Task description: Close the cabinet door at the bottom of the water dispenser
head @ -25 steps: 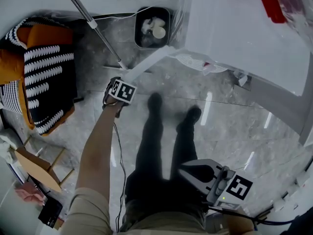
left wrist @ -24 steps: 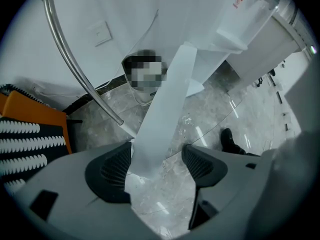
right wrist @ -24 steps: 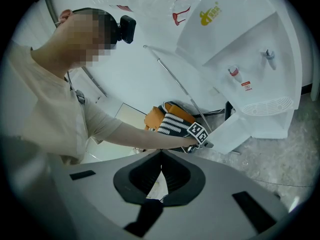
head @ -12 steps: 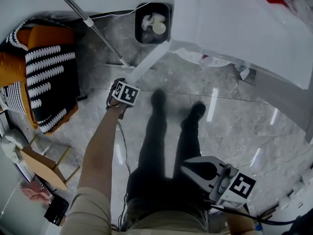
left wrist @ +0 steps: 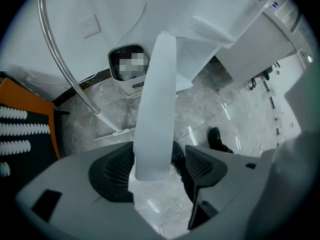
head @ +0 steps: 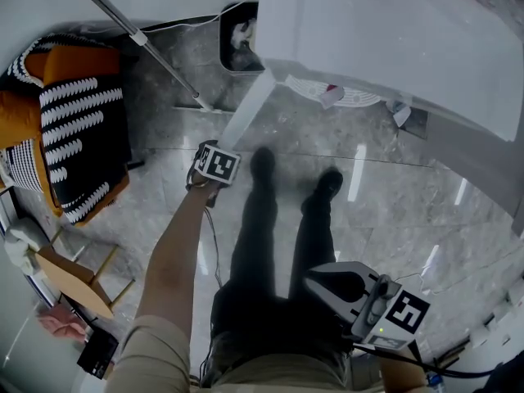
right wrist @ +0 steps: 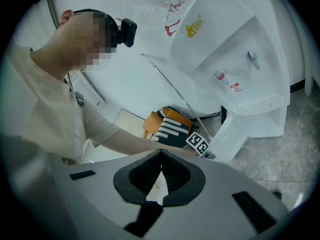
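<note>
Open cabinet door (left wrist: 156,109) at water dispenser (head: 393,47) base: prob. light, stiff, hinged panel; push near free edge; L gripper (left wrist: 157,166) jaws apart astride that edge; R gripper (right wrist: 159,176) jaws together, empty.

Beige T-shirt (head: 151,354), black trousers (head: 250,252), grey right tool (right wrist: 161,156)

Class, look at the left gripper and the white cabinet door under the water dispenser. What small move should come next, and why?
Probably swing the left gripper toward the white water dispenser, pushing the white cabinet door shut. The door stands wide open, and its free edge sits between the gripper's parted jaws.
</note>
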{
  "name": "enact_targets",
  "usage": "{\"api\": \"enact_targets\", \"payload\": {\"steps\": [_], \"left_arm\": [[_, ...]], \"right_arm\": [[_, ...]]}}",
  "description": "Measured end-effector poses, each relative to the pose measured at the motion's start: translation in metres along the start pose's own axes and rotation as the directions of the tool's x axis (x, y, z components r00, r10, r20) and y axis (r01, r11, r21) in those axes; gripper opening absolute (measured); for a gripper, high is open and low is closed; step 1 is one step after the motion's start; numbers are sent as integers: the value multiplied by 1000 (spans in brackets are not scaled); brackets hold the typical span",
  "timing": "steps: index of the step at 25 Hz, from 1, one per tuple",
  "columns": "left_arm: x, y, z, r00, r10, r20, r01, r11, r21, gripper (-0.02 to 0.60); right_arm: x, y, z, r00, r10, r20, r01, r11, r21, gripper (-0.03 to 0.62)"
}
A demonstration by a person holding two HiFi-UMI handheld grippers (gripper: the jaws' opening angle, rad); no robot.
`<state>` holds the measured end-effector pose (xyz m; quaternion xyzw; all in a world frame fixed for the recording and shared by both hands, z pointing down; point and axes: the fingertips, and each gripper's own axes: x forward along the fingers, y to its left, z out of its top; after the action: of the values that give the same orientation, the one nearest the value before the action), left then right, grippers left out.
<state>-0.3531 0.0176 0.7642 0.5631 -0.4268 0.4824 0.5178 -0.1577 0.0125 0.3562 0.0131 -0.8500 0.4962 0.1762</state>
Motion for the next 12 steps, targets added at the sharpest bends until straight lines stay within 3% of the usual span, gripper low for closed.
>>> {"api": "enact_targets", "payload": {"steps": [7,12], "left_arm": [[9,-30,-7,998,-50,-29,51,997,49,313],[12,-50,0,995,-97,-14,98,994,38,313]], "right_arm": [[-8,-6,1,1000,-10,6,10,1000,4,15],[-15,-10,-1,1000,-24,9,24,1000,11,15]]}}
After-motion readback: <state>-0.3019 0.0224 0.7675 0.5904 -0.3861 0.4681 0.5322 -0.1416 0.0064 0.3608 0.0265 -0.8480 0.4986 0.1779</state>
